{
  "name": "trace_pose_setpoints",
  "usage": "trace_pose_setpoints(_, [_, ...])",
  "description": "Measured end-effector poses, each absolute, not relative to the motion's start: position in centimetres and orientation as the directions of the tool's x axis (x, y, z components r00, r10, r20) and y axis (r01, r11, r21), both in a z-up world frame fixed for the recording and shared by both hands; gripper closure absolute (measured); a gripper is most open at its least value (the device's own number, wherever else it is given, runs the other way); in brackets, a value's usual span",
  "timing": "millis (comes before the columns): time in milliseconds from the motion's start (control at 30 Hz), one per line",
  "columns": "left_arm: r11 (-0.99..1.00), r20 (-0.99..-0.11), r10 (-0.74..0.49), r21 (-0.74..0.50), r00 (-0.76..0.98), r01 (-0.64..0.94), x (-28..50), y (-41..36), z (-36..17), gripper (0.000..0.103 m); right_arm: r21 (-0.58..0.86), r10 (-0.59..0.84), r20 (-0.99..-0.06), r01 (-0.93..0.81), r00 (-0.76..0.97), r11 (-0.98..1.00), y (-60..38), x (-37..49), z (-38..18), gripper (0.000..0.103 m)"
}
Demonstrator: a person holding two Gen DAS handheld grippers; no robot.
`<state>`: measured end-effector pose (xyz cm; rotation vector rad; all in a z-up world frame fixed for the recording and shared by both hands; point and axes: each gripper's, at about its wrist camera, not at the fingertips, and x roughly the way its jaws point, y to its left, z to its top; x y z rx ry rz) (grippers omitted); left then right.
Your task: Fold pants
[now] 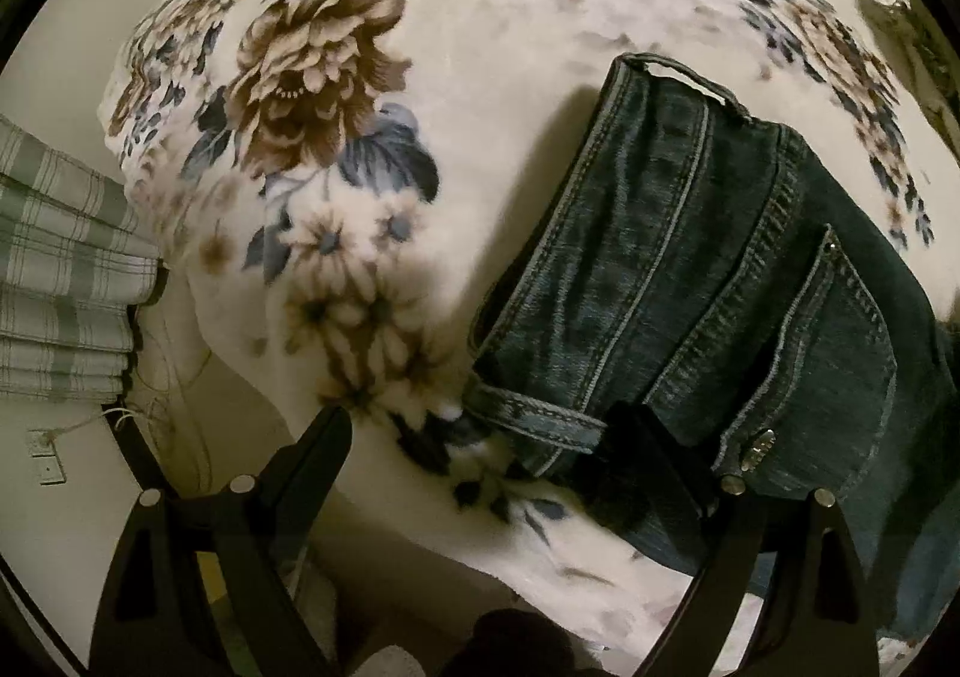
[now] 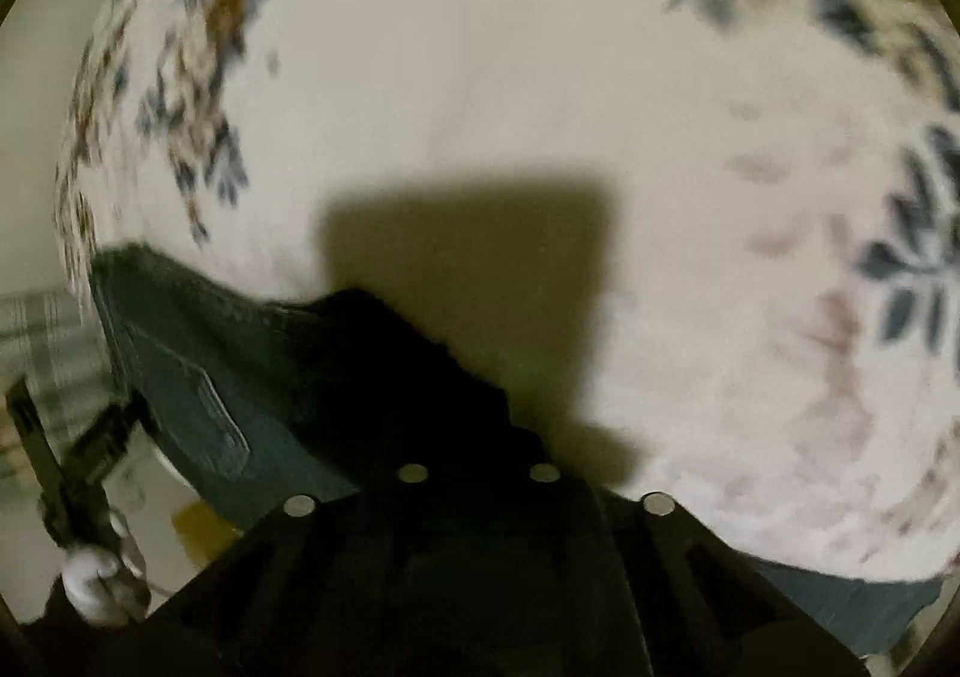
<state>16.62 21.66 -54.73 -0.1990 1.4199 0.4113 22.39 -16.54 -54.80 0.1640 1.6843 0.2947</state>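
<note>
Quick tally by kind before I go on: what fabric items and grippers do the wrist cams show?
Jeans: 1
Floral blanket: 1
Plaid cloth: 1
Grippers: 2, left gripper, right gripper
Total: 5

The jeans [image 1: 708,281] are dark blue denim, coarse and matt, with raised pale stitching and a small shiny metal rivet. Under them the floral blanket [image 1: 492,77] looks plush and fuzzy. At the frame's left, the plaid cloth [image 1: 60,269] is thin woven fabric. The left gripper [image 1: 489,437] has matt black plastic fingers.
</note>
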Motion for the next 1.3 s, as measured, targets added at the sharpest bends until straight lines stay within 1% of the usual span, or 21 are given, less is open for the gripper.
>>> trace_pose_setpoints(67, [0.910,-0.984,0.155,0.108,0.088,-0.400,16.6,21.9,-54.9,0.010,0.292,0.290,-0.951,-0.004,-0.104,0.956,-17.4,22.1,-54.3,0.102])
trace_pose_setpoints(167, [0.908,-0.985,0.153,0.108,0.082,-0.405,16.8,21.8,-54.7,0.010,0.345,0.345,-0.923,0.033,-0.172,0.938,-17.7,22.3,-55.5,0.101])
trace_pose_setpoints(200, [0.908,-0.985,0.154,0.108,0.083,-0.404,16.7,21.8,-54.5,0.010,0.340,0.342,-0.926,0.038,-0.161,0.940,-17.6,22.8,-55.5,0.100])
trace_pose_setpoints(233, [0.909,-0.984,0.155,0.109,0.083,-0.403,16.7,21.7,-54.5,0.010,0.349,0.351,-0.924,0.042,-0.152,0.936,-17.7,23.2,-55.1,0.095])
trace_pose_setpoints(300, [0.910,-0.985,0.152,0.106,0.084,-0.400,16.6,21.8,-54.4,0.010,0.420,0.424,-0.895,0.059,-0.142,0.906,-17.1,23.6,-54.6,0.073])
trace_pose_setpoints(333, [0.911,-0.984,0.156,0.110,0.085,-0.399,16.6,21.7,-54.4,0.010,0.443,0.447,-0.885,0.062,-0.132,0.894,-17.6,24.0,-54.4,0.047])
trace_pose_setpoints(367, [0.912,-0.984,0.159,0.114,0.085,-0.395,16.6,21.6,-54.4,0.010,0.456,0.458,-0.879,0.048,-0.129,0.889,-17.2,24.4,-54.3,0.036])
trace_pose_setpoints(433, [0.912,-0.983,0.163,0.118,0.082,-0.392,16.7,21.5,-54.6,0.010,0.443,0.434,-0.883,-0.011,-0.178,0.896,-14.8,25.2,-55.2,0.036])
trace_pose_setpoints(500, [0.912,-0.984,0.159,0.115,0.079,-0.393,16.8,21.5,-54.8,0.010,0.387,0.357,-0.902,-0.084,-0.244,0.918,-12.2,25.7,-56.9,0.037])
trace_pose_setpoints(533, [0.913,-0.985,0.156,0.114,0.077,-0.392,16.8,21.5,-55.0,0.010,0.358,0.319,-0.915,-0.134,-0.247,0.924,-11.2,25.7,-57.5,0.054])
trace_pose_setpoints(567, [0.914,-0.986,0.151,0.111,0.073,-0.391,16.9,21.6,-55.3,0.010,0.351,0.310,-0.922,-0.165,-0.230,0.922,-10.5,25.8,-57.6,0.089])
trace_pose_setpoints(667, [0.910,-0.992,0.111,0.075,0.064,-0.408,17.1,22.2,-56.1,0.010,0.291,0.270,-0.953,-0.166,-0.137,0.942,-10.5,26.0,-56.5,0.092])
trace_pose_setpoints(733, [0.910,-0.993,0.100,0.068,0.060,-0.408,17.2,22.4,-56.3,0.009,0.326,0.315,-0.940,-0.071,-0.127,0.943,-12.0,26.0,-56.9,0.092])
trace_pose_setpoints(800, [0.915,-0.992,0.111,0.078,0.060,-0.396,17.2,22.3,-55.8,0.009,0.355,0.350,-0.929,-0.023,-0.117,0.935,-13.1,25.9,-57.2,0.092])
trace_pose_setpoints(833, [0.918,-0.991,0.122,0.089,0.063,-0.386,17.1,22.1,-55.5,0.009,0.369,0.366,-0.923,-0.007,-0.117,0.929,-12.8,26.0,-57.1,0.089])
trace_pose_setpoints(900, [0.925,-0.988,0.137,0.101,0.075,-0.365,16.9,21.4,-54.2,0.009,0.426,0.428,-0.897,0.046,-0.108,0.904,-13.8,25.7,-56.8,0.076])
trace_pose_setpoints(933, [0.930,-0.987,0.138,0.098,0.088,-0.355,16.7,20.9,-53.4,0.009,0.453,0.458,-0.886,0.078,-0.076,0.888,-15.2,25.1,-55.8,0.053])
trace_pose_setpoints(967, [0.936,-0.985,0.141,0.100,0.099,-0.337,16.5,20.2,-52.4,0.009,0.471,0.476,-0.879,0.098,-0.036,0.877,-15.5,24.4,-55.0,0.035])
trace_pose_setpoints(1067, [0.958,-0.983,0.124,0.083,0.135,-0.274,15.8,16.6,-49.7,0.009,0.529,0.515,-0.849,0.196,0.120,0.826,-20.4,20.0,-51.9,0.024])
trace_pose_setpoints(1167, [0.978,-0.986,0.078,0.047,0.149,-0.202,15.6,11.9,-48.5,0.009,0.569,0.510,-0.822,0.358,0.253,0.740,-28.1,13.0,-50.6,0.015])
trace_pose_setpoints(1300, [0.997,-0.990,0.018,0.007,0.137,-0.079,15.6,3.3,-49.1,0.009,0.529,0.377,-0.849,0.617,0.371,0.583,-39.8,0.5,-51.5,0.015])
